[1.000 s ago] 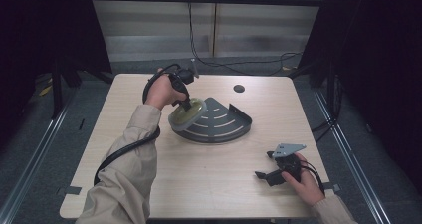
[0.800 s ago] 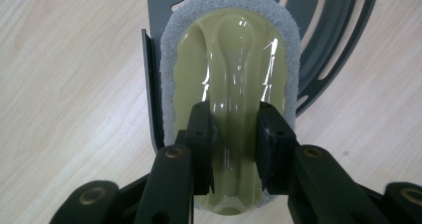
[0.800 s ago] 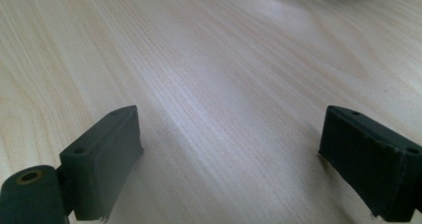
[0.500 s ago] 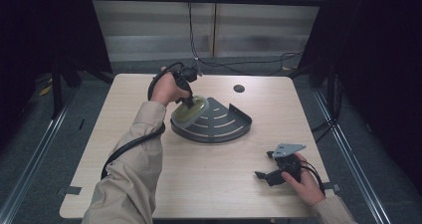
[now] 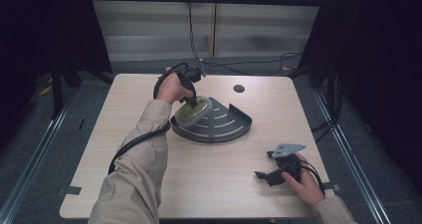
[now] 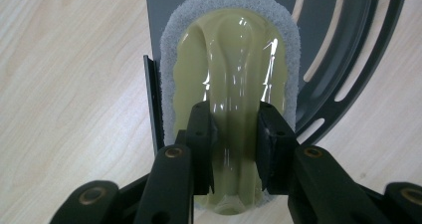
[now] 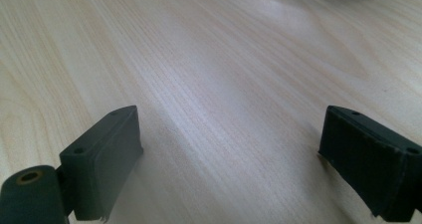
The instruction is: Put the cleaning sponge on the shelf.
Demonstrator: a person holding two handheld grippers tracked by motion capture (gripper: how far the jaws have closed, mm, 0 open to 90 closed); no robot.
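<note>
Left gripper [image 6: 234,134] is clamping the handle of a yellow scrubbing pad [image 6: 231,69], pressing it onto the dark slotted corner shelf [image 5: 219,127] mid-table. Right gripper [image 7: 229,154], jaws apart, is resting near the right edge of the table [image 5: 124,159].

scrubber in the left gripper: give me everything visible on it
The scrubber is an oval grey fibrous pad topped by a glossy, translucent yellow-green handle with a raised central ridge. The left gripper clamps that ridge between both jaws. It hangs tilted over the dark slotted corner rack, at its left wall; whether it touches the rack is unclear.
</note>
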